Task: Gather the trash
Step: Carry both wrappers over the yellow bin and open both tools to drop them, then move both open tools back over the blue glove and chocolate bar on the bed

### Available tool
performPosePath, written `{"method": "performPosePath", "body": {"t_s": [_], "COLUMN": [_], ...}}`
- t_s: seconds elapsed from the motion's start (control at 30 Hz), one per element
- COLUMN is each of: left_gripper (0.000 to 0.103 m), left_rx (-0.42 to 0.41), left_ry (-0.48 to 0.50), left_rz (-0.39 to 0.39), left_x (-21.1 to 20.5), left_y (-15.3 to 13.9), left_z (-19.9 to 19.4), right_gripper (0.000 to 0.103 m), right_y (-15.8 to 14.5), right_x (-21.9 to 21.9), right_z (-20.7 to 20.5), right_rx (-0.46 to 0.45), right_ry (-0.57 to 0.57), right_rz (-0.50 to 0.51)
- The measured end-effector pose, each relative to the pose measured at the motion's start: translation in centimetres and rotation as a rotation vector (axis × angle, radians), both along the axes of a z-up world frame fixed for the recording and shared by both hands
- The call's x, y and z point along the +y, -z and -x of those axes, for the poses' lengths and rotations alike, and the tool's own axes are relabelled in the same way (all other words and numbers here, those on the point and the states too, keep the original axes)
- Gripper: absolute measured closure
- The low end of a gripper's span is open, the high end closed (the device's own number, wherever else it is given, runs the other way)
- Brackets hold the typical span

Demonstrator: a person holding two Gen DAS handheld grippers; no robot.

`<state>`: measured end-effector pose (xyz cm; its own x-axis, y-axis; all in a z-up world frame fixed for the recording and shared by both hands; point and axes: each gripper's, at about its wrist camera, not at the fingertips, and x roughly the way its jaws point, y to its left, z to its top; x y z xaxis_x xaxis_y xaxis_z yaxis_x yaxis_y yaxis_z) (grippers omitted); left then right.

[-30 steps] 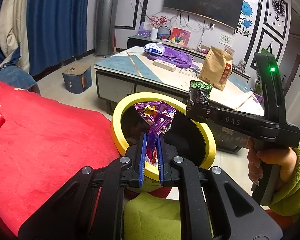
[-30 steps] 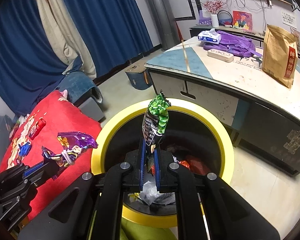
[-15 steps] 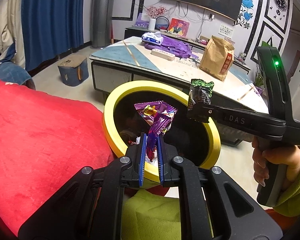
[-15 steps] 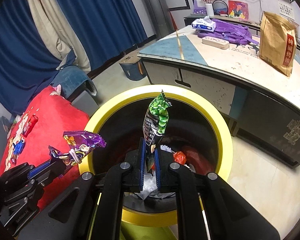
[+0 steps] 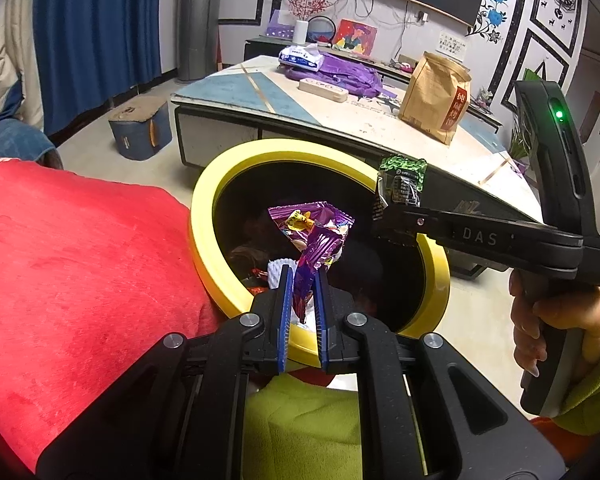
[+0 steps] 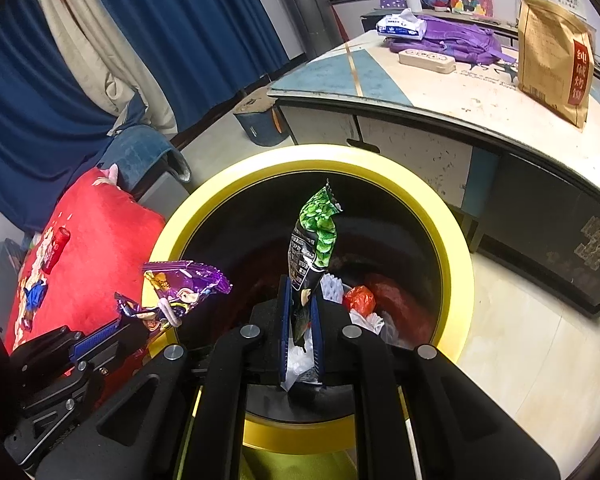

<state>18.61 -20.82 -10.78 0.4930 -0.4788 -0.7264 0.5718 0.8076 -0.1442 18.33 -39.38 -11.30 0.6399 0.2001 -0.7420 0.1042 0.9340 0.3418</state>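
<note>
The purple wrapper (image 5: 312, 236) was pinched tightly by the left gripper (image 5: 302, 300) above the yellow-rimmed bin (image 5: 204, 208), near its left rim. The green packet (image 6: 314, 248) was clamped by the right gripper (image 6: 301, 320) over the middle. Both were best released only once held well inside the rim.

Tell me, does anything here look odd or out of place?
One thing: a small red packet lies loose on the red blanket, outside the bin. Both wrappers, purple and green, are held over the bin.
</note>
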Motion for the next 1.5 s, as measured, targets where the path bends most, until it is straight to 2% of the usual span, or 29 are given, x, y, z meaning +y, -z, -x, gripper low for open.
{"method": "performPosePath", "body": {"t_s": [0.17, 0.3, 0.37, 0.43, 0.5, 0.57, 0.63, 0.7, 0.77, 0.8, 0.83, 0.9, 1.03, 1.27, 1.37, 1.5], "left_gripper": [0.097, 0.097, 0.096, 0.083, 0.075, 0.071, 0.058, 0.050, 0.035, 0.022, 0.015, 0.011, 0.011, 0.011, 0.011, 0.011], "left_rx": [0.024, 0.031, 0.029, 0.035, 0.036, 0.034, 0.028, 0.010, -0.014, -0.023, -0.031, -0.039, -0.067, -0.101, -0.112, -0.134], "left_ry": [0.006, 0.001, 0.000, -0.002, -0.005, -0.011, -0.026, -0.037, -0.051, -0.060, -0.071, -0.083, -0.118, -0.168, -0.193, -0.223], "left_rz": [0.003, 0.003, -0.002, 0.005, 0.014, 0.016, 0.021, 0.022, 0.021, 0.025, 0.032, 0.046, 0.048, 0.052, 0.057, 0.058], "left_x": [-0.4, -0.4, -0.4, -0.3, -0.1, 0.1, 0.4, 0.7, 1.2, 1.4, 1.7, 2.2, 3.2, 5.0, 5.8, 6.9], "left_y": [0.6, 0.9, 0.9, 0.9, 0.9, 0.8, 0.6, 0.2, -0.4, -0.7, -1.0, -1.6, -2.7, -3.7, -4.2, -4.8], "left_z": [-0.6, -0.7, -0.6, -0.7, -0.6, -0.6, -0.5, -0.4, 0.0, 0.2, 0.3, 0.5, 0.9, 1.7, 1.9, 2.2], "right_gripper": [0.092, 0.079, 0.076, 0.070, 0.067, 0.065, 0.058, 0.054, 0.052, 0.049, 0.046, 0.043, 0.030, 0.026, 0.018, 0.018], "right_y": [0.1, 0.2, 0.1, 0.1, 0.1, 0.0, -0.1, -0.4, -0.6, -0.8, -1.0, -1.3, -2.5, -4.6, -5.2, -5.9], "right_x": [-0.1, -0.6, -0.8, -0.9, -1.0, -1.1, -1.3, -1.5, -1.5, -1.5, -1.5, -1.3, -0.8, 0.9, 1.9, 3.1], "right_z": [0.0, 0.0, 0.0, 0.0, 0.1, 0.2, 0.3, 0.4, 0.5, 0.6, 0.7, 0.8, 1.3, 2.2, 2.5, 2.8], "right_rx": [0.005, 0.005, 0.004, 0.003, 0.002, 0.000, -0.003, -0.012, -0.022, -0.027, -0.035, -0.050, -0.100, -0.195, -0.219, -0.250], "right_ry": [0.007, 0.022, 0.030, 0.037, 0.045, 0.052, 0.067, 0.083, 0.091, 0.094, 0.094, 0.095, 0.100, 0.073, 0.052, 0.016], "right_rz": [-0.007, -0.022, -0.022, -0.025, -0.025, -0.024, -0.022, -0.021, -0.015, -0.007, -0.001, 0.011, 0.053, 0.118, 0.142, 0.169]}}
